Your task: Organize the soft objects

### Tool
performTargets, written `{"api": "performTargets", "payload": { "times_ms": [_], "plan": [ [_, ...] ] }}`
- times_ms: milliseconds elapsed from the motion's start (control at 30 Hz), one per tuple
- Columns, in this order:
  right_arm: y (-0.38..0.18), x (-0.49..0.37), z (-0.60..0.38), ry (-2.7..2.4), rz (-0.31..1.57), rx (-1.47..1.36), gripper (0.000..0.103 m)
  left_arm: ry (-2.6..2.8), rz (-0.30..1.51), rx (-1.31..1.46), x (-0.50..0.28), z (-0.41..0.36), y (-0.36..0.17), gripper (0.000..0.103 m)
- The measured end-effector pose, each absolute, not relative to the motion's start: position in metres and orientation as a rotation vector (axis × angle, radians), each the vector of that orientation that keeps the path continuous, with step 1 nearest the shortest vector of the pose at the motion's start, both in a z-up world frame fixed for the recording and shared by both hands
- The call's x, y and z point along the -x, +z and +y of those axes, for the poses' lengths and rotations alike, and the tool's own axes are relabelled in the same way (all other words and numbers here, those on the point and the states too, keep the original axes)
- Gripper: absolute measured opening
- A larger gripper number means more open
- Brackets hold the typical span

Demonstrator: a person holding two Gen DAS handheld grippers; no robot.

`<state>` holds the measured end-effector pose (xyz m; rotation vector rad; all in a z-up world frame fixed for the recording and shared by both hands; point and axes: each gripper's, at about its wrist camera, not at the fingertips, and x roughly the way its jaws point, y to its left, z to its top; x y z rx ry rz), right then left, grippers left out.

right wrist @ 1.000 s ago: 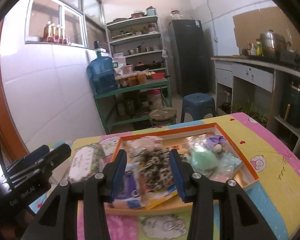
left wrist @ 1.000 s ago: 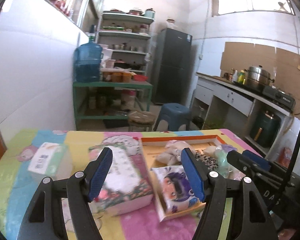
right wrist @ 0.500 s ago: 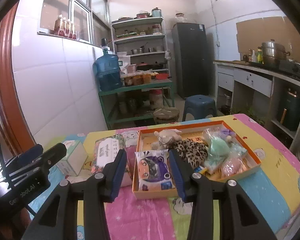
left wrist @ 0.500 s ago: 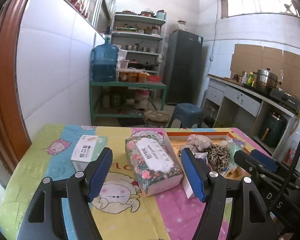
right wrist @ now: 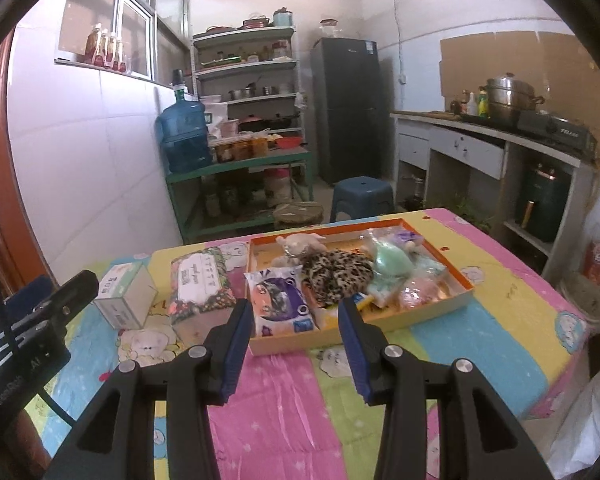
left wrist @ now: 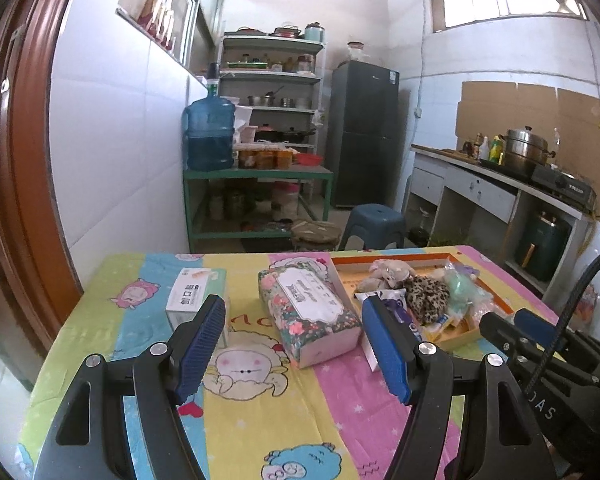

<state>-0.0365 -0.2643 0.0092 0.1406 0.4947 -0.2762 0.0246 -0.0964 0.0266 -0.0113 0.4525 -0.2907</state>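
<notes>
Both our grippers have drawn back from the orange tray (right wrist: 440, 304), heaped with plush toys (right wrist: 336, 270); left gripper (left wrist: 294, 344) and right gripper (right wrist: 296, 344) gape empty.

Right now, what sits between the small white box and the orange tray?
The floral tissue pack lies between box and tray, clearest in the right wrist view.

Plush toys (right wrist: 332, 272) and packets heaped in orange tray (right wrist: 440, 300) beside floral tissue pack (right wrist: 200, 280)
</notes>
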Motion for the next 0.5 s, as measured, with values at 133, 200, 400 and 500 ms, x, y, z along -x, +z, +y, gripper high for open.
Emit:
{"api": "performTargets", "payload": {
  "times_ms": [133, 200, 400, 500],
  "plan": [
    [0.011, 0.049, -0.262, -0.287, 0.493, -0.14, 0.045, -0.286, 0.465, 0.015, -0.014, -0.094, 0.028, 0.072],
    [0.011, 0.054, -0.26, -0.294, 0.494, -0.137, 0.045, -0.286, 0.464, 0.007, -0.01, -0.093, 0.028, 0.072],
    [0.015, 0.065, -0.255, -0.315, 0.48, -0.133, 0.045, -0.293, 0.458, 0.005, 0.002, -0.091, 0.031, 0.072],
    [0.019, 0.068, -0.253, -0.316, 0.474, -0.132, 0.045, -0.287, 0.448, 0.002, 0.008, -0.089, 0.033, 0.072]
  ]
}}
